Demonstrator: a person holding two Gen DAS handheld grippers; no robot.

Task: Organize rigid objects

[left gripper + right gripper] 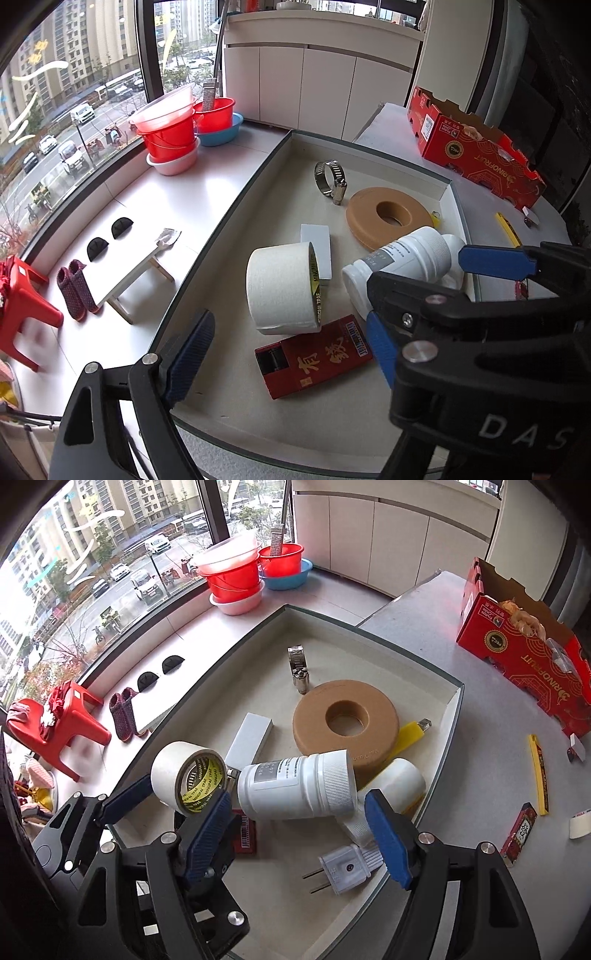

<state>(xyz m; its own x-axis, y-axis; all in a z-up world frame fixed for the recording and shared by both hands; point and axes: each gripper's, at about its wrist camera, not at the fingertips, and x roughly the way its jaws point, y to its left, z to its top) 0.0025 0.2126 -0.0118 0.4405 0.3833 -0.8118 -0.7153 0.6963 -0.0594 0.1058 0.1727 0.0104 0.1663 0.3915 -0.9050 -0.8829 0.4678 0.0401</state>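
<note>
While both pairs of blue fingers stand apart, holding nothing, the right gripper [301,832] hangs over one white two-pin plug [341,871] at 6 o'clock in the shallow white tray [448,716]. One white ribbed-cap plastic bottle [295,788] lies just beyond, one roll of white tape [188,777] at 9 o'clock, beside the left gripper [284,349]. Farther: one tan foam ring [345,720], one steel hose clamp [298,664] at 12. Bare tray floor lies along the far rim; one yellow knife [537,773] rests on the grey counter [476,738].
</note>
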